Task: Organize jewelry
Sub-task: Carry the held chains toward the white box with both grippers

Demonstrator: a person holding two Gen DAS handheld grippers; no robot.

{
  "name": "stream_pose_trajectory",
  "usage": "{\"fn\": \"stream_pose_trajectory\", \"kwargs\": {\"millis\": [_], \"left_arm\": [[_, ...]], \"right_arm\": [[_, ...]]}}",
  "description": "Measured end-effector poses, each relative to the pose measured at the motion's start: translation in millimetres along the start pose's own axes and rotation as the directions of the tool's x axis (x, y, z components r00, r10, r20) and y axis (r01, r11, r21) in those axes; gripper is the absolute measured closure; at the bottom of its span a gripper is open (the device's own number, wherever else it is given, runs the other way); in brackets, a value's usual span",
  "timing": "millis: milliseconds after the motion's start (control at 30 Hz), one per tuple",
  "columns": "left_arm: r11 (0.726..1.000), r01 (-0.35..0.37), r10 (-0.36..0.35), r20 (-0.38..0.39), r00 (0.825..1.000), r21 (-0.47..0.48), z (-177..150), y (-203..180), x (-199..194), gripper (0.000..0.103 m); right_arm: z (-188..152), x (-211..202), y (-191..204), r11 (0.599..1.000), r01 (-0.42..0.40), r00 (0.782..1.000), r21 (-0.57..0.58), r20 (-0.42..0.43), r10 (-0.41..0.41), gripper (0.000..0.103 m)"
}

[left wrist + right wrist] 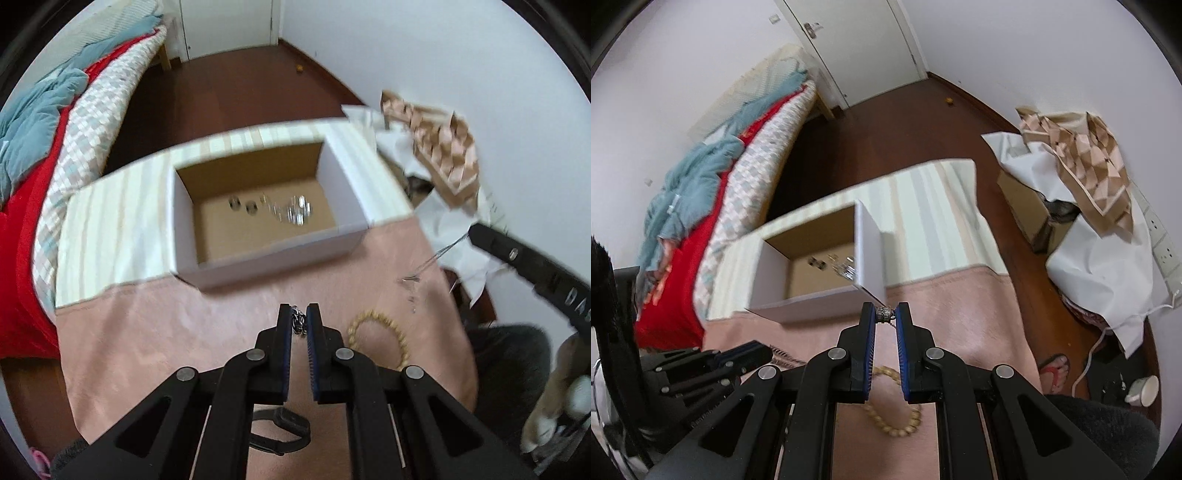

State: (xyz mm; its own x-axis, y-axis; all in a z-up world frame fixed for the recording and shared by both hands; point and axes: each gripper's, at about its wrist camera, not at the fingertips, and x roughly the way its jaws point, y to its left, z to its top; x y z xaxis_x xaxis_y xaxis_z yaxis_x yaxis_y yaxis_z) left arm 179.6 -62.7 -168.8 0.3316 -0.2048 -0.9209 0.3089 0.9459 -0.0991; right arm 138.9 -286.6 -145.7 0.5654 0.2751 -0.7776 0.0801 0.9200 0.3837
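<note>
An open white cardboard box (pixel 354 236) (pixel 764 273) stands on the pink cloth, with several silver pieces (pixel 291 212) on its brown floor. My left gripper (pixel 298 314) is above the cloth in front of the box, shut on a small dark chain (pixel 300 322). My right gripper (pixel 885 314) is shut on a silver bead pendant (pixel 884 315). Its thin chain (pixel 436 258) dangles from the right gripper's fingertips (pixel 480 236) down to the cloth. A wooden bead bracelet (pixel 376 332) (pixel 908 424) lies on the cloth between both grippers. The left gripper (pixel 738 358) shows at lower left in the right wrist view.
A black band (pixel 280 428) lies on the pink cloth (pixel 184 332) under my left gripper. A striped cloth (pixel 110 229) covers the table's far part. A bed (pixel 44 147) is at left. Paper bags (pixel 1089 166) stand on the floor at right, near a person's foot (pixel 1054 369) and a cup (pixel 1145 391).
</note>
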Motion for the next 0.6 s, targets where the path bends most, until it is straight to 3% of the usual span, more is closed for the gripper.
{"fn": "stream_pose_trajectory", "kwargs": {"millis": [67,467,567,600], "left_arm": [[1.0,0.007,-0.007,0.041,0.999,-0.011,12,6,-18,0.103],[0.999,0.021,-0.012,0.216,0.976,-0.038,68,34,-76,0.103],[0.995,0.031,-0.014,0.173,0.985,-0.093,66,47,-64,0.093],[0.992,0.039,-0.021,0.149,0.989,-0.118,61,50,-57,0.077]], "right_arm": [[9,-6,8,1.0,-0.025,1.0,-0.007,0.015,0.025,0.091],[77,-29,78,0.982,-0.118,0.987,-0.148,0.088,0.132,0.091],[83,-30,85,0.98,-0.12,0.986,-0.158,0.099,0.137,0.091],[82,-30,85,0.981,-0.116,0.985,-0.155,0.106,0.133,0.091]]}}
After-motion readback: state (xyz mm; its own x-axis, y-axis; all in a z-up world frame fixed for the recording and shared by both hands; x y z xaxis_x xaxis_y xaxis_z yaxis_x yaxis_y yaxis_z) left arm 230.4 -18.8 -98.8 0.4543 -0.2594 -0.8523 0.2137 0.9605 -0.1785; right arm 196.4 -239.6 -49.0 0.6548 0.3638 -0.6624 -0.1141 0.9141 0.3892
